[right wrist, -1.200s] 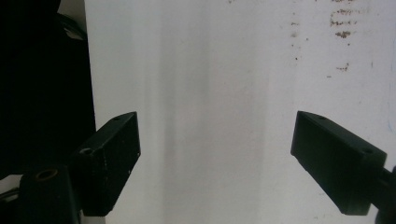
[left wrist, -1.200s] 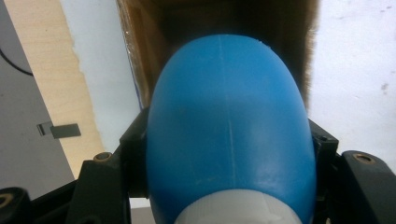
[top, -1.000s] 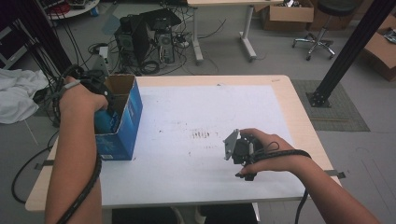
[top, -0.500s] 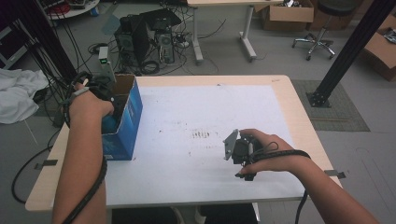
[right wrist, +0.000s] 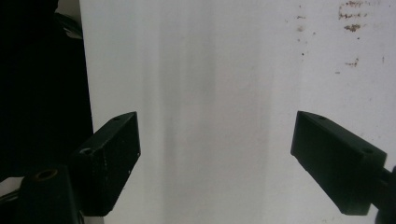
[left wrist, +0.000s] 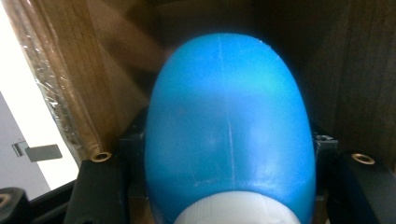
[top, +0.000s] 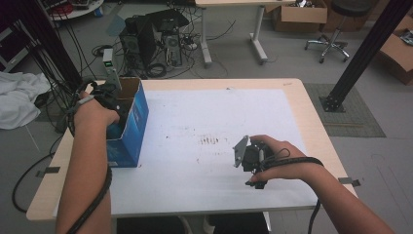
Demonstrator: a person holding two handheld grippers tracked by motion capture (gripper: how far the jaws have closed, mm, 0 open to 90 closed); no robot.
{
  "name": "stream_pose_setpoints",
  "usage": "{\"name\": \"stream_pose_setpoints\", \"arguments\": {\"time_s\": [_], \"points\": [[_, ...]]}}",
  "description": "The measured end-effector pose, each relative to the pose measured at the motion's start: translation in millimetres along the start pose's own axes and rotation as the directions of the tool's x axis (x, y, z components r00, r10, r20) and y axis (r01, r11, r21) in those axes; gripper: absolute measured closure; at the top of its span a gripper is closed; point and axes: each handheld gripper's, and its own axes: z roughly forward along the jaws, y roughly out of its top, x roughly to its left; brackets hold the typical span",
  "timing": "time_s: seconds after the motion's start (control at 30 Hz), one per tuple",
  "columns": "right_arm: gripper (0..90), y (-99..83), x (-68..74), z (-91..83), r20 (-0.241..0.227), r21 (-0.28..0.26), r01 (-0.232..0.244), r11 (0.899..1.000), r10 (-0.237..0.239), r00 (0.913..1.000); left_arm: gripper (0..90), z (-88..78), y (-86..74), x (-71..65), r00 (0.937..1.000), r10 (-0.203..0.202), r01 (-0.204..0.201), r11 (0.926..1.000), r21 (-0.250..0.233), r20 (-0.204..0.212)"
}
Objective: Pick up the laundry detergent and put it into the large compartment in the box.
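1. The left hand-held gripper [top: 108,100] dips into the open blue cardboard box [top: 135,122] at the far left of the bench [top: 292,87], pointing down into it.
2. It is clamped on a smooth, rounded blue plastic bottle with a white ribbed cap [left wrist: 226,135]; the black jaws press its flanks from both sides.
3. The key relation: the bottle's long axis runs straight along the gripper, cap nearest the gripper body, rounded end leading toward the brown box floor. My read is that any release has to wait until that end meets the floor.
4. The bottle sits inside the box, brown corrugated walls close on both sides, taped edge at the left.
5. The right hand-held gripper [top: 253,158] lies near the right of the bench, well apart from the box; its jaws stand wide apart over the white, lightly stained sheet [right wrist: 224,93], nothing between them.
6. The left hand is plainly the nearer to the box.
7. Glossy plastic against matte cardboard: a slippery grip, I judge.
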Motion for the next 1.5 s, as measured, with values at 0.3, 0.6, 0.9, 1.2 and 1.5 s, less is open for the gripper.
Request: {"name": "stream_pose_setpoints", "arguments": {"time_s": [0.3,0.6,0.9,1.2,1.5], "points": [[15.8,0.3,0.2,-1.3,0.001,0.004,0.000,1.000,0.000,1.0000,37.8,0.6,1.1,-4.3,0.9998,0.005,-0.005,1.0000,-0.002,-0.019],[15.8,-2.0,1.0,-2.4,0.001,0.005,-0.002,1.000,0.002,1.0000,37.2,0.0,0.8,-3.7,1.0000,-0.006,0.006,1.0000,-0.002,-0.006],[15.8,-0.3,1.6,-1.9,0.003,-0.001,0.001,1.000,-0.001,1.0000,30.9,-6.3,-1.3,-5.0,1.0000,0.001,-0.001,0.9999,-0.015,-0.005],[15.8,-0.4,2.6,-3.0,0.007,-0.003,0.003,1.000,-0.003,1.0000,30.8,-14.0,-5.3,-5.4,1.0000,0.003,-0.003,0.9996,-0.030,0.001],[15.8,1.0,2.8,-6.8,0.013,0.000,0.009,1.000,-0.009,0.9999,25.6,-29.5,-9.5,-6.4,0.9998,-0.004,0.005,0.9989,-0.046,0.019]]}}
